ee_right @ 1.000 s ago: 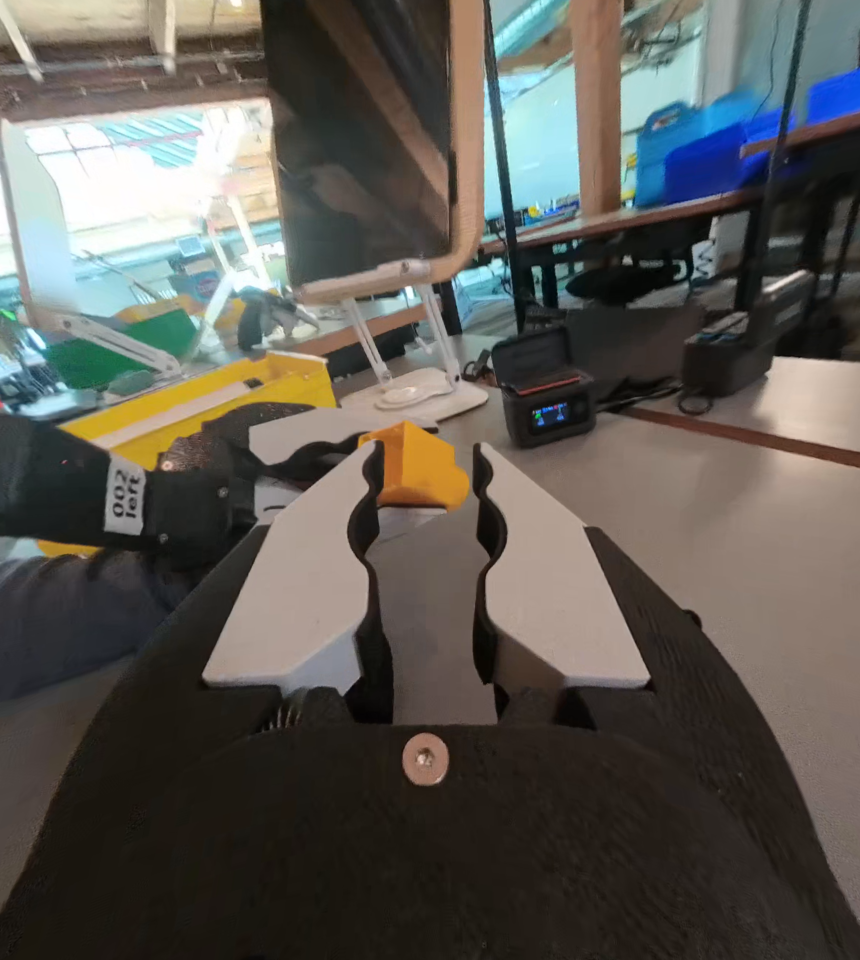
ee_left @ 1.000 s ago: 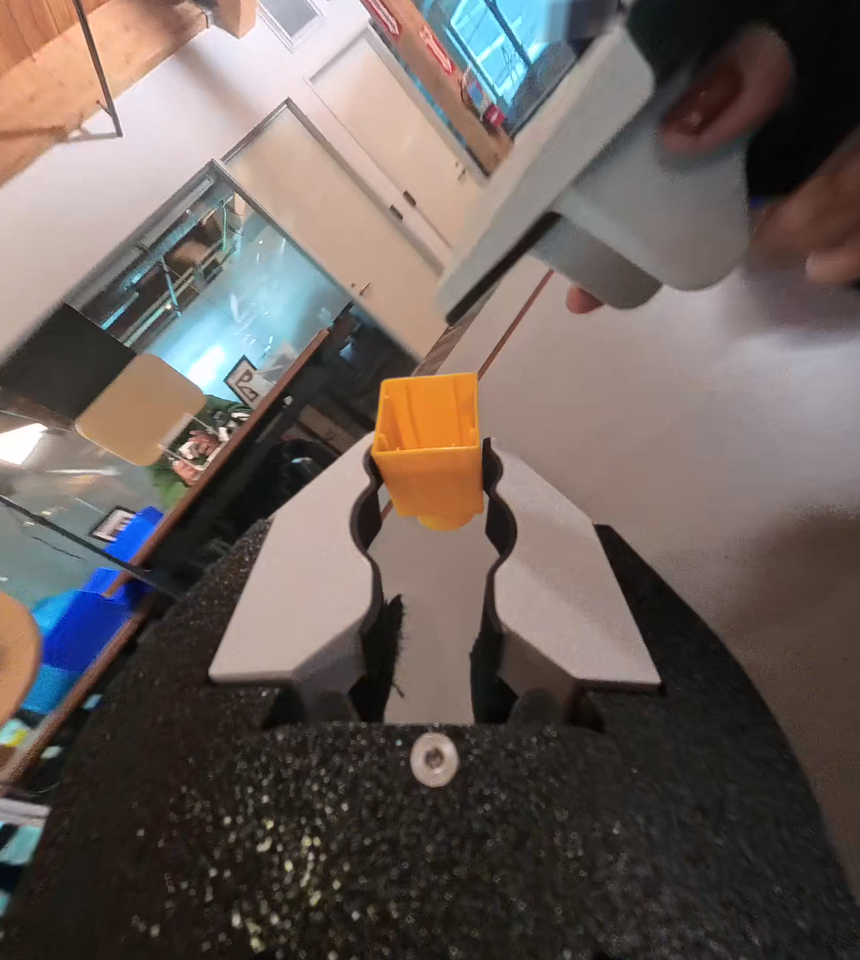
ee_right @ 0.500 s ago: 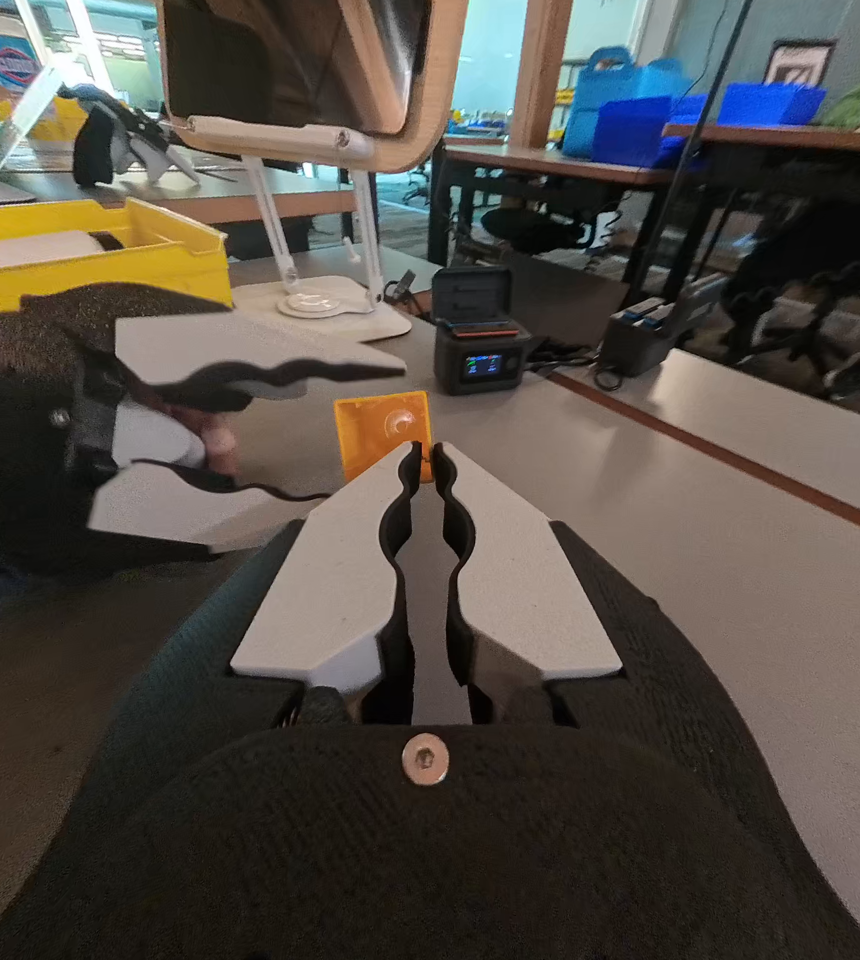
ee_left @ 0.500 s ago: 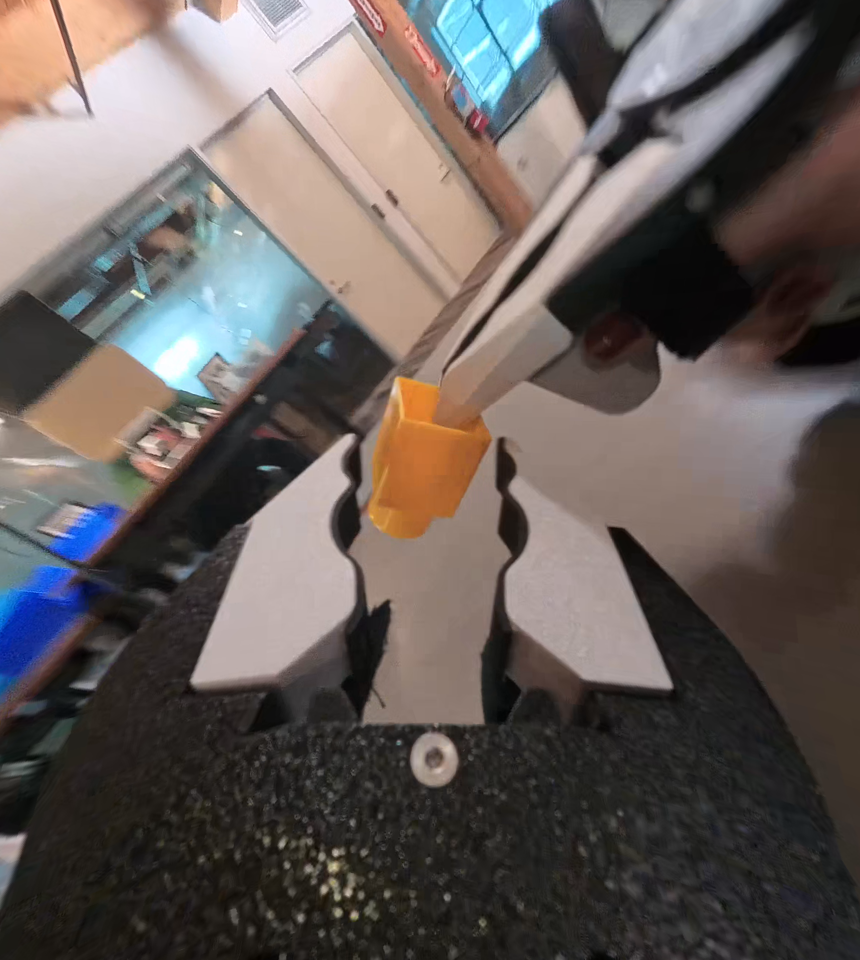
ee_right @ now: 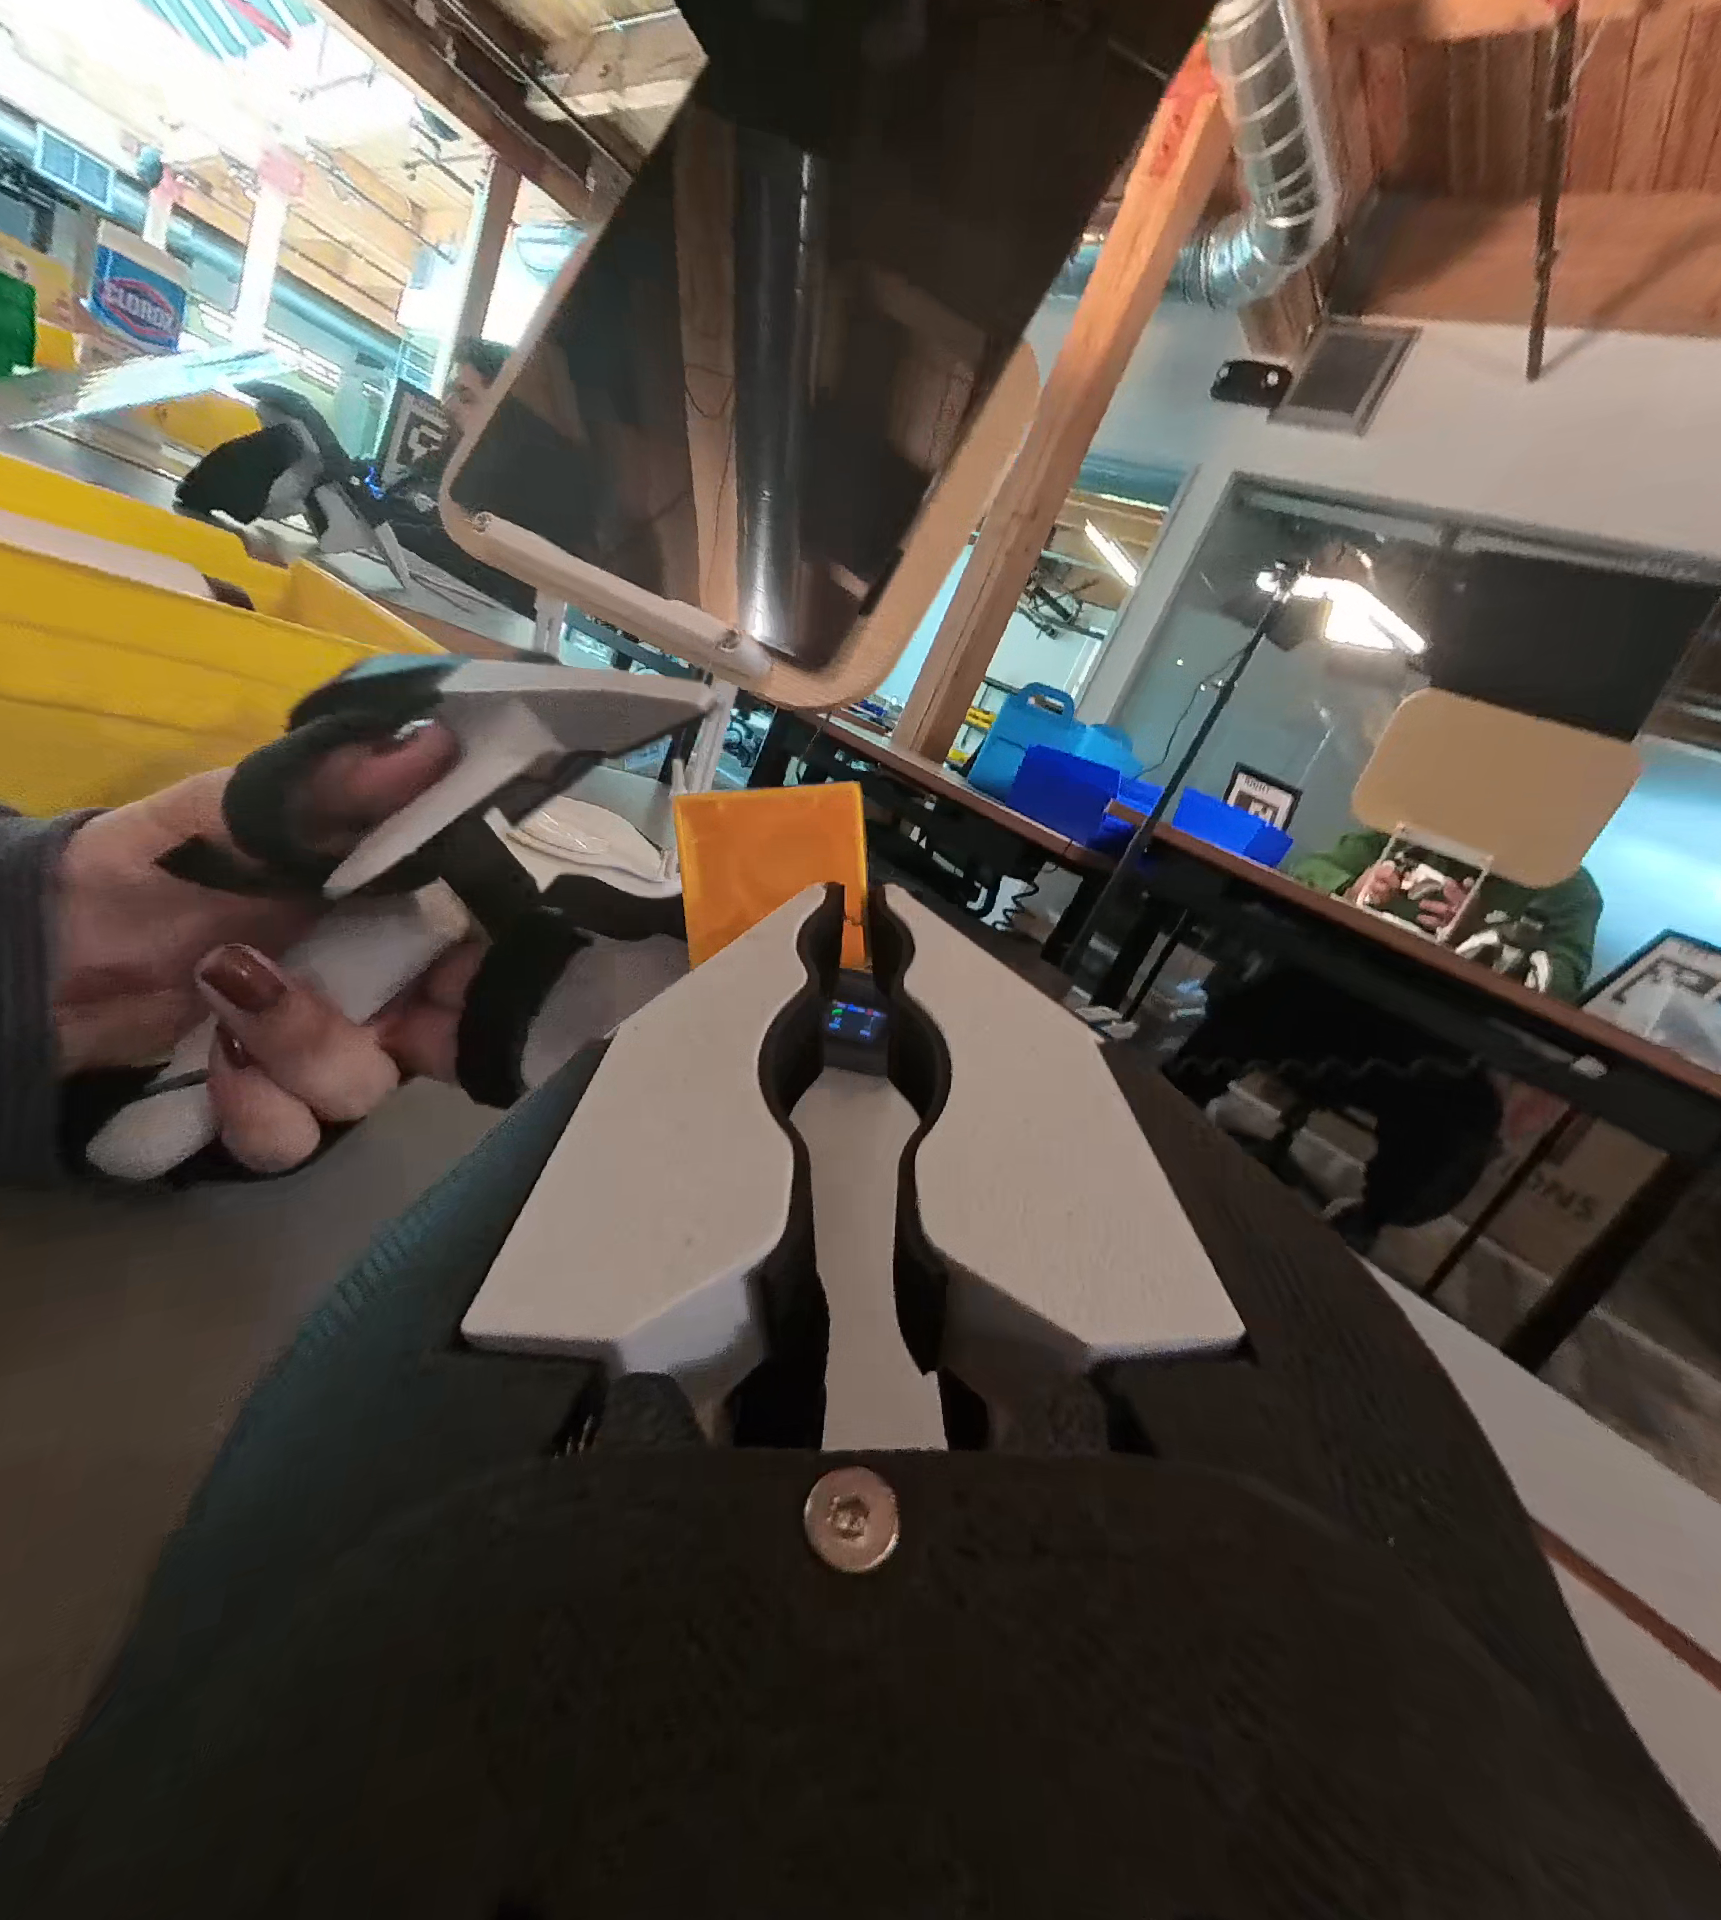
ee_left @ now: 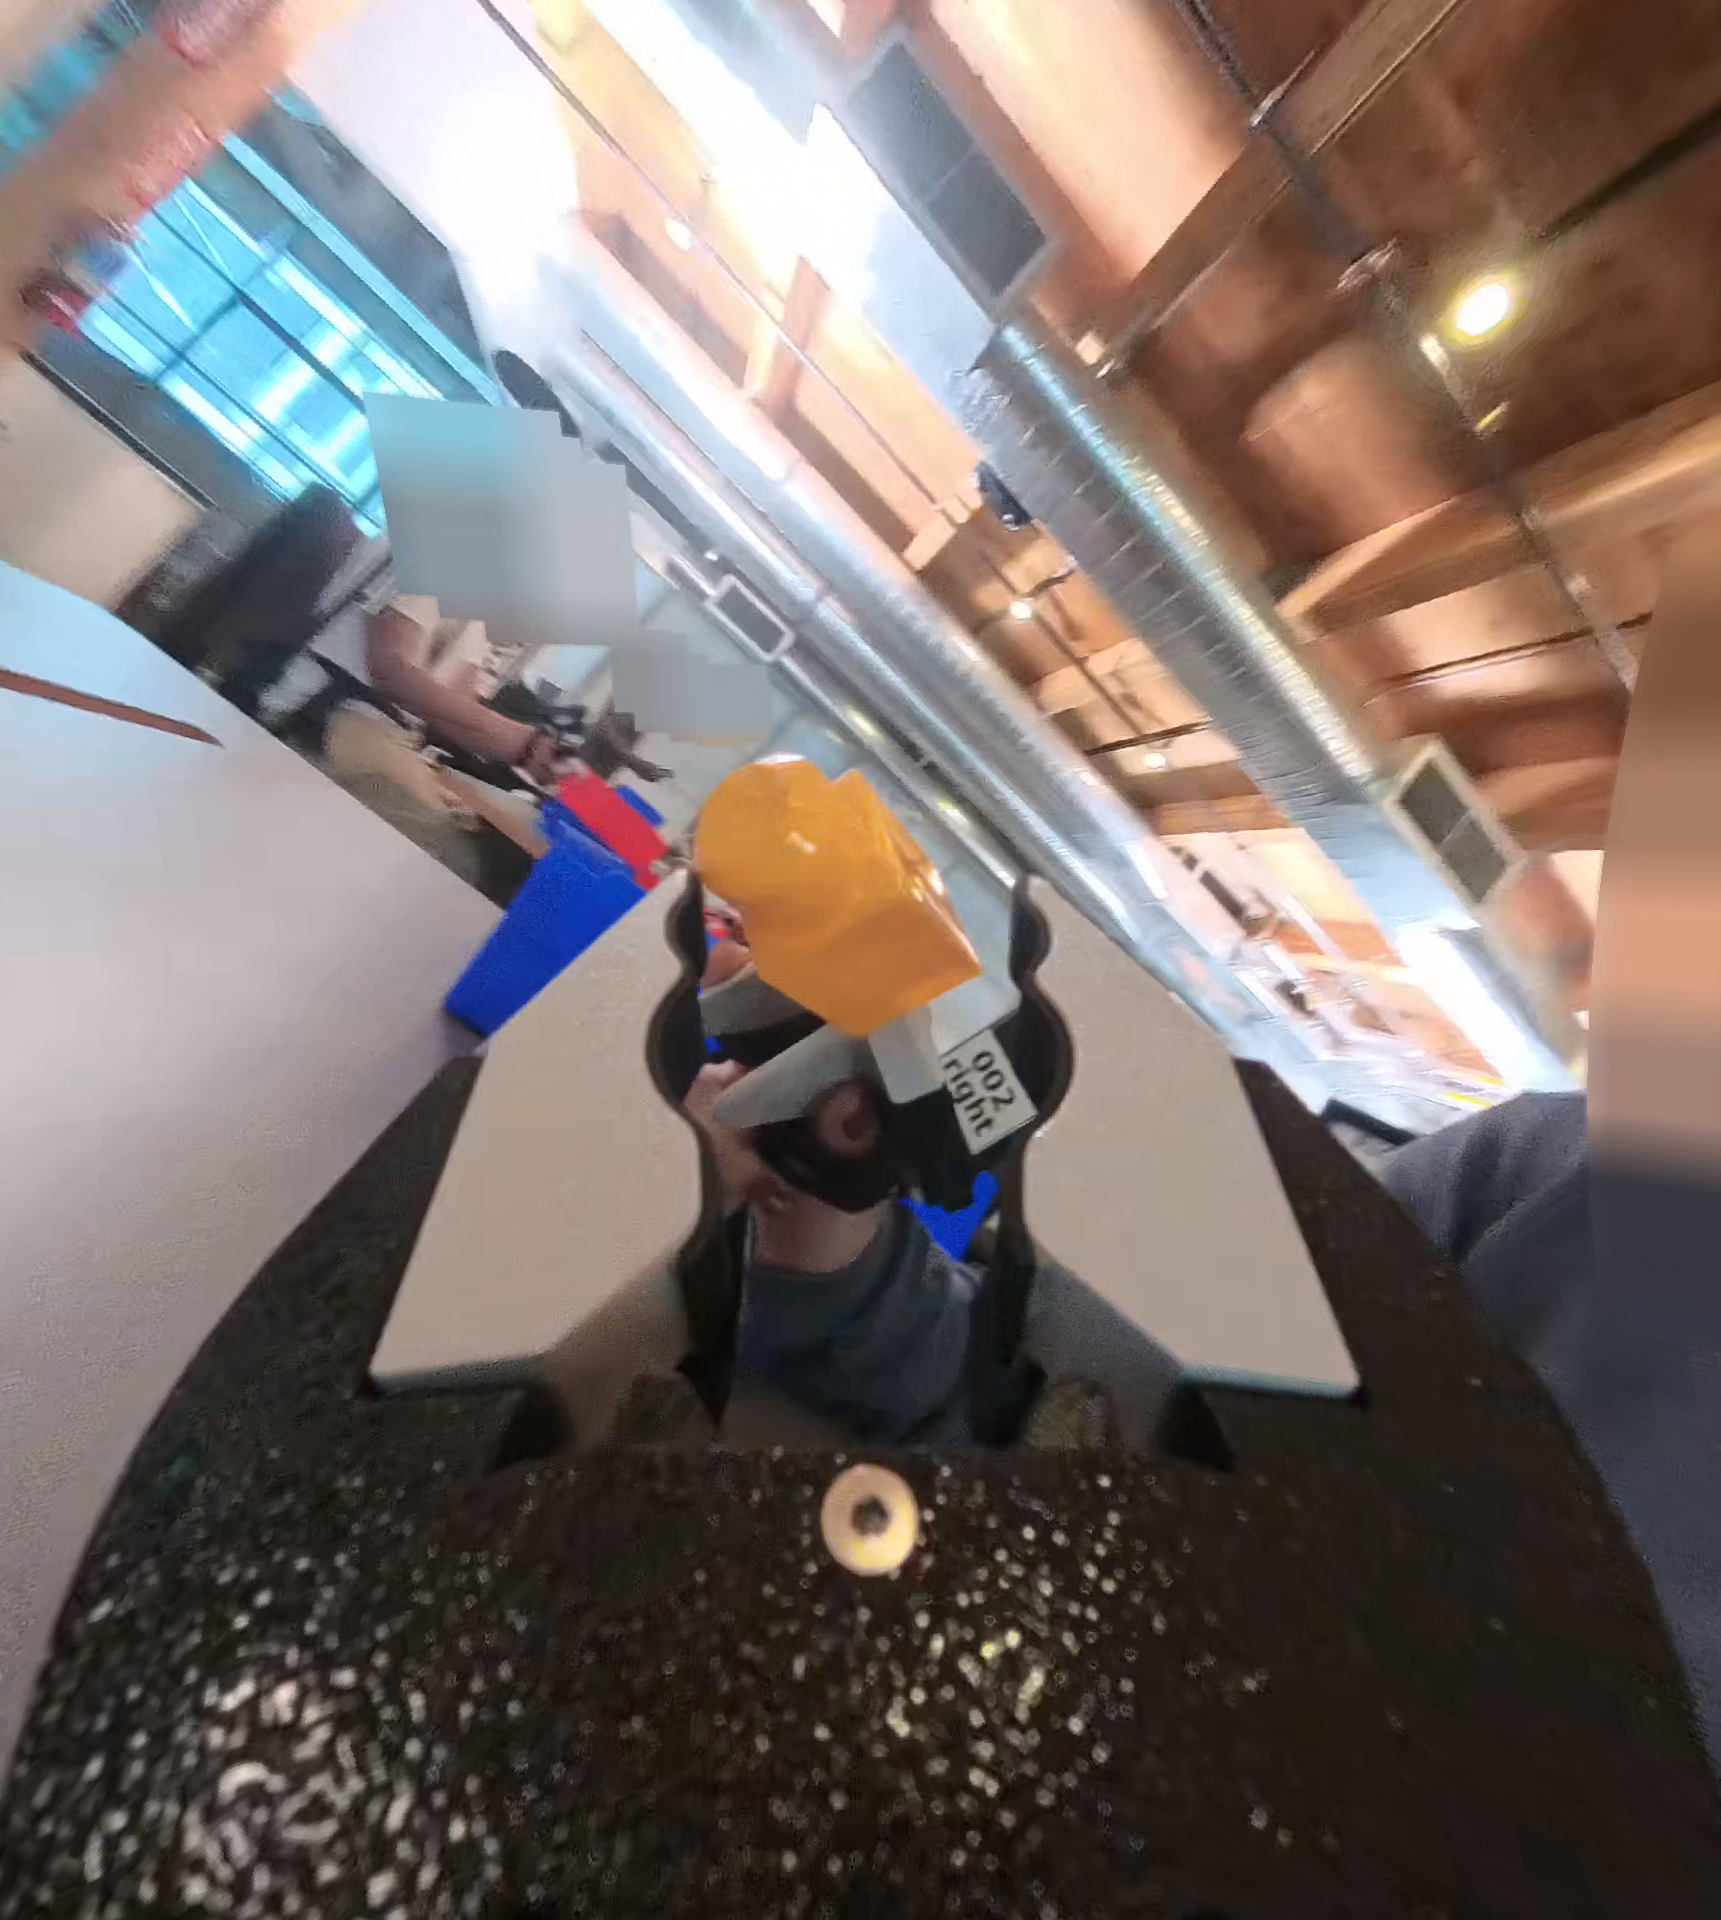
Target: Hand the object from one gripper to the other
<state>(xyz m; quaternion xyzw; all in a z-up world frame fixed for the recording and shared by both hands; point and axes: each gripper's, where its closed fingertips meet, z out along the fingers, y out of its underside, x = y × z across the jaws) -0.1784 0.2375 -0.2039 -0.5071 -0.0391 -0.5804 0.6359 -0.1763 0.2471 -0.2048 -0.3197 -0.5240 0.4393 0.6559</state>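
Right wrist view: right tool (ee_right: 854,906) pinching orange block (ee_right: 771,854); left tool (ee_right: 523,769) agape, empty; grey table (ee_right: 160,1351).

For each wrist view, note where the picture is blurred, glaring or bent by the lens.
Left wrist view: upper-left corner and right edge smeared; ceiling blown out to white; orange block sharp. Right wrist view: left gripper and hand motion-blurred; windows at upper left overexposed; the wide lens bows the wooden post; right gripper crisp.

Two grippers, the left gripper (ee_right: 565,769) and right gripper (ee_right: 854,914), one orange block (ee_right: 768,862), one yellow bin (ee_right: 97,665) and one dark screen (ee_right: 731,343).
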